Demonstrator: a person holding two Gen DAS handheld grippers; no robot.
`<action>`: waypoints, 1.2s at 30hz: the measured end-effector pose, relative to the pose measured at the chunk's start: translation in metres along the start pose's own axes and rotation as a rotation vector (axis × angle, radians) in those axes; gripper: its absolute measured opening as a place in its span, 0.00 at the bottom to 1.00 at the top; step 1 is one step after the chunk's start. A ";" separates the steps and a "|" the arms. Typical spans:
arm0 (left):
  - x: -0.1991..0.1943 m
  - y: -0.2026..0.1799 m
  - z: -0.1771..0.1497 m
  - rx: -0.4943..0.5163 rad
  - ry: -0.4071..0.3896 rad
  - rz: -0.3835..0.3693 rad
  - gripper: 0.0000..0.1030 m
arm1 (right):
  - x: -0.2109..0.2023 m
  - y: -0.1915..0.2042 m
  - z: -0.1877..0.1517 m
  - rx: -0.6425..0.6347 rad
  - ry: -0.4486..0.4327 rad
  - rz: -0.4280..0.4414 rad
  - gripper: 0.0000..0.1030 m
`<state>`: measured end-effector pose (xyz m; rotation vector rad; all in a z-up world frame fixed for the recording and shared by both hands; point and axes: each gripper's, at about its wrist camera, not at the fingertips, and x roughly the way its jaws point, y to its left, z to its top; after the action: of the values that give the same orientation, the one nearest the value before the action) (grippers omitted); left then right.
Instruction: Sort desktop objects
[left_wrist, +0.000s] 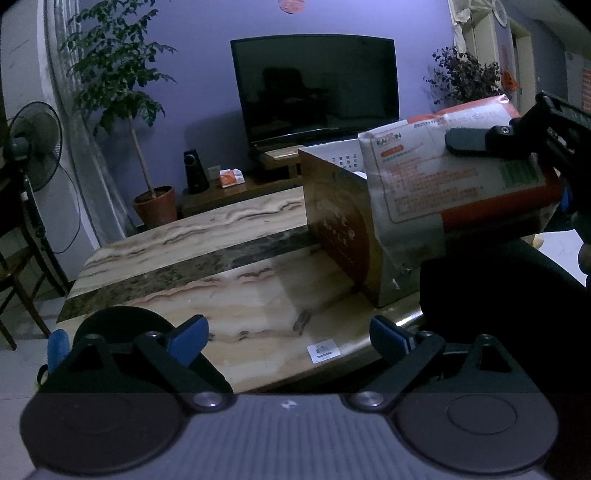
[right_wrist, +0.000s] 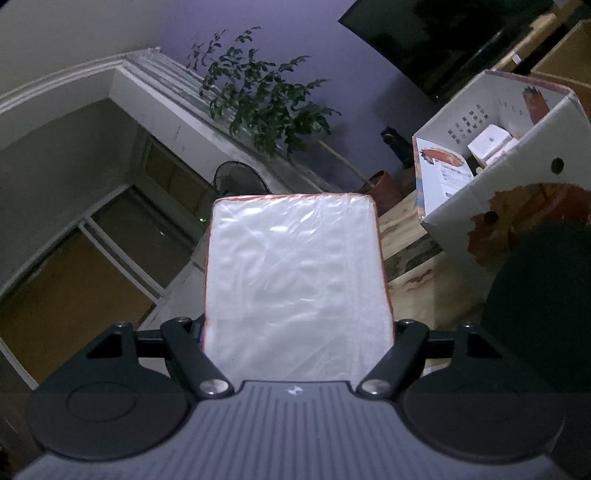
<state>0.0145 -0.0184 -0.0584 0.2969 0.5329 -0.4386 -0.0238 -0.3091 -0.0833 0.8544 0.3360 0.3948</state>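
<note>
The right hand-held gripper (right_wrist: 297, 325) is clamped on a white-and-orange plastic-wrapped tissue pack (left_wrist: 458, 184), holding it in the air just beside the open cardboard box (left_wrist: 340, 225) that stands on the marble-patterned tabletop (left_wrist: 207, 266). Inside the box lie small white cartons (right_wrist: 489, 142). The left hand-held gripper (left_wrist: 288, 339) hangs over the tabletop in front of the box, its blue-padded fingers (left_wrist: 188, 338) apart and gripping nothing.
</note>
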 end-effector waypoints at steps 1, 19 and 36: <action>0.001 -0.001 0.000 0.001 0.001 0.001 0.92 | 0.000 -0.001 0.000 0.011 0.001 0.004 0.75; 0.014 0.000 0.001 -0.011 0.112 -0.006 0.93 | 0.012 0.007 -0.011 0.033 0.057 0.045 0.75; 0.016 -0.004 -0.001 0.012 0.120 -0.031 0.93 | 0.017 0.013 -0.018 0.026 0.091 0.075 0.75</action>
<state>0.0242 -0.0268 -0.0686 0.3285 0.6530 -0.4564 -0.0189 -0.2814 -0.0860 0.8776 0.3949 0.5008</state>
